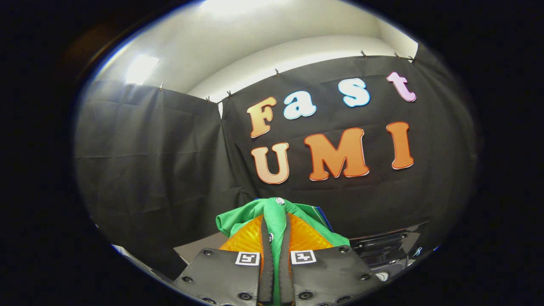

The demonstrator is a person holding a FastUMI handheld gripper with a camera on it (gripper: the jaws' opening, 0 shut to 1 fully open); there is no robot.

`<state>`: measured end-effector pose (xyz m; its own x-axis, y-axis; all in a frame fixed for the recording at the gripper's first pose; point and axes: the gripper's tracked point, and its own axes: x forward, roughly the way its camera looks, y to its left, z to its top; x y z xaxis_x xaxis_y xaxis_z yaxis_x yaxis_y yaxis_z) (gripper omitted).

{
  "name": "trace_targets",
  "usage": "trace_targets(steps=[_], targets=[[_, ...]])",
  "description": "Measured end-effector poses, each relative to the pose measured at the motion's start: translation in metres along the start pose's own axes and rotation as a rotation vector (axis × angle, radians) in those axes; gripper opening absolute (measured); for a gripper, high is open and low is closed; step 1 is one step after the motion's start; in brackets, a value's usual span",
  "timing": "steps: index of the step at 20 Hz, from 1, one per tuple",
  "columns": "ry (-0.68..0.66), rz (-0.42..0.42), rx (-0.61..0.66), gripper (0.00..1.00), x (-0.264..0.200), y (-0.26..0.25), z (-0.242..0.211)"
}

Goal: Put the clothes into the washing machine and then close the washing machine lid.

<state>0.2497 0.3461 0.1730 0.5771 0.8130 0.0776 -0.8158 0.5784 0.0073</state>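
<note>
At the bottom centre of the frame, the gripper is clenched on a green garment, lifted before the black cloth wall; carry it steadily toward the dark washing machine at lower right, grip firm.

The gripper has two orange ribbed fingers edged with black strips. Behind them sit black plates studded with dark screws, each bearing a small black-and-white square marker.

Green garment pinched between the tool's fingers.
</note>
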Motion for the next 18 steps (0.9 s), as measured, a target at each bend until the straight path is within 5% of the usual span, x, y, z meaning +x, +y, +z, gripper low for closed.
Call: trace_targets(steps=[9, 14, 18], targets=[[0.057, -0.113, 0.001, 0.13, -0.027, -0.152, -0.037], [0.113, -0.056, 0.008, 0.13, -0.019, -0.173, -0.078], [0.222, -0.027, 0.031, 0.13, -0.002, -0.183, -0.152]])
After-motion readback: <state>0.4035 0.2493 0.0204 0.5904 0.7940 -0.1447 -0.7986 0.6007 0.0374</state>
